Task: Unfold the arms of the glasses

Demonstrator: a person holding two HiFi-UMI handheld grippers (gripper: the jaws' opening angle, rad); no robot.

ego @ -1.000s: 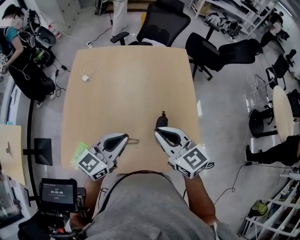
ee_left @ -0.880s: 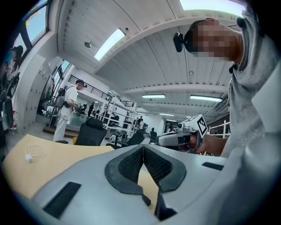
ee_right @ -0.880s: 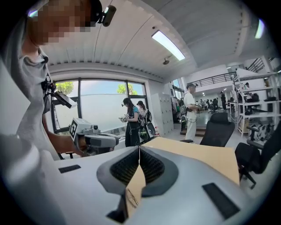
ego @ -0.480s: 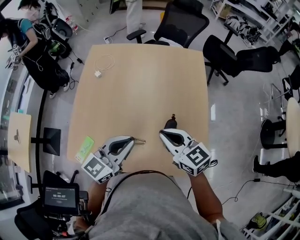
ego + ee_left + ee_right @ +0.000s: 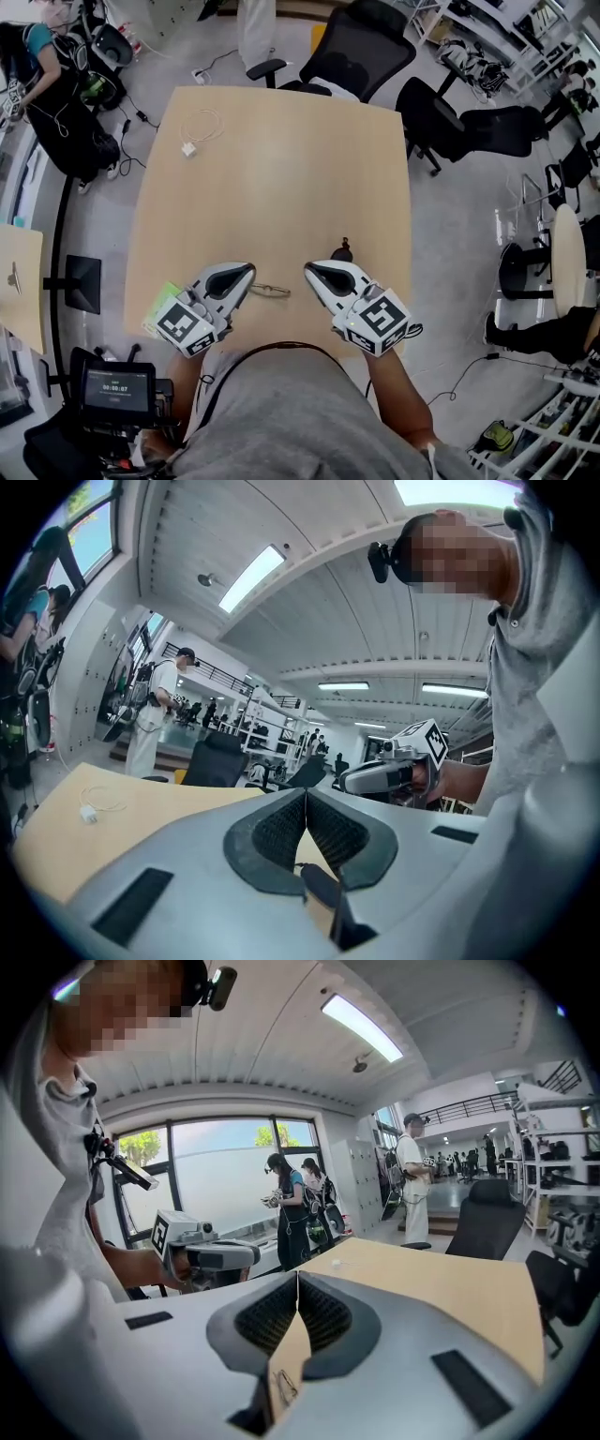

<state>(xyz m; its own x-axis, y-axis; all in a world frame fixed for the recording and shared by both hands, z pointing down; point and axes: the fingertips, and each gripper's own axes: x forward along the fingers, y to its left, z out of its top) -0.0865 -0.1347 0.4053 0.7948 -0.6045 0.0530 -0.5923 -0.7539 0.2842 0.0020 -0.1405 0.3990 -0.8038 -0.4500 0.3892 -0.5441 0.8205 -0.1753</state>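
Left gripper (image 5: pixel 246 272): jaws meeting, gripping nothing.
Right gripper (image 5: pixel 311 270): jaws pressing together, carrying nothing.
Glasses (image 5: pixel 271 291): lying on the table (image 5: pixel 281 169) between both grippers.

The glasses (image 5: pixel 270 291) lie on the bench (image 5: pixel 281 178) close to its near edge, between the left hand-held gripper (image 5: pixel 247 271) and the right hand-held gripper (image 5: pixel 309 270). Just behind the right one there is a small object (image 5: pixel 342 251) on the bench. A cable (image 5: pixel 199 127) lies near the far left corner. A card (image 5: pixel 161 302) lies at the near left edge, to the left of the left hand-held gripper. One office chair (image 5: pixel 352 52) stands behind the far edge, and a second chair (image 5: pixel 450 112) stands off the far right corner. A round table (image 5: pixel 562 244) stands well apart to the right.
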